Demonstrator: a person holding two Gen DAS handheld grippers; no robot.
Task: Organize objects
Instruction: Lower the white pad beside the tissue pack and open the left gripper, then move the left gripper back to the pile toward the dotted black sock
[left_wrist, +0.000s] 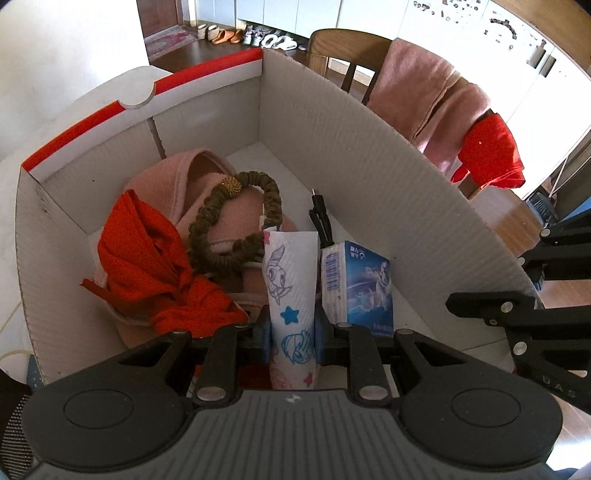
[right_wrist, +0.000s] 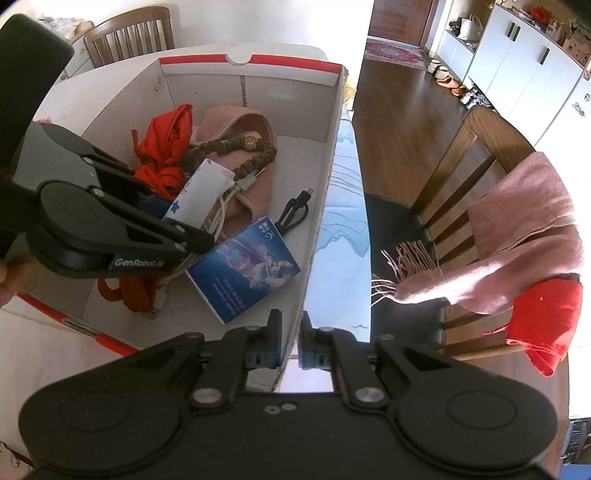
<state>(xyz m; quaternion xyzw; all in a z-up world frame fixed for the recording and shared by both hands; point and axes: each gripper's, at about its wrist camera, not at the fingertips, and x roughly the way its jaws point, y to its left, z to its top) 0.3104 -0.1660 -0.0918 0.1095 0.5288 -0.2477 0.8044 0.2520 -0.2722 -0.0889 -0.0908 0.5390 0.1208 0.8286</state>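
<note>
We have the left hand-held gripper (left_wrist: 292, 326) pinching a white cartoon-print packet (left_wrist: 291, 291) between its blue pads, held over the inside of the cardboard box (left_wrist: 351, 147). The packet stands upright in the grip, just beside a blue tissue pack (left_wrist: 364, 284) on the box floor. In the box we also see a pink cloth (left_wrist: 221, 221), an orange-red cloth (left_wrist: 147, 254), a brown braided band (left_wrist: 236, 218) lying on the pink cloth, and a black cable (left_wrist: 320, 218) beyond the tissue pack. Our right hand-held gripper (right_wrist: 291, 341) is pressed together on the box's right wall, the cardboard edge between its pads. The box sits on the bench (right_wrist: 343, 236). Beyond it we see a wooden chair (right_wrist: 461, 177) with a pink scarf (right_wrist: 517, 229) and red cloth (right_wrist: 543, 317) draped on it.
</note>
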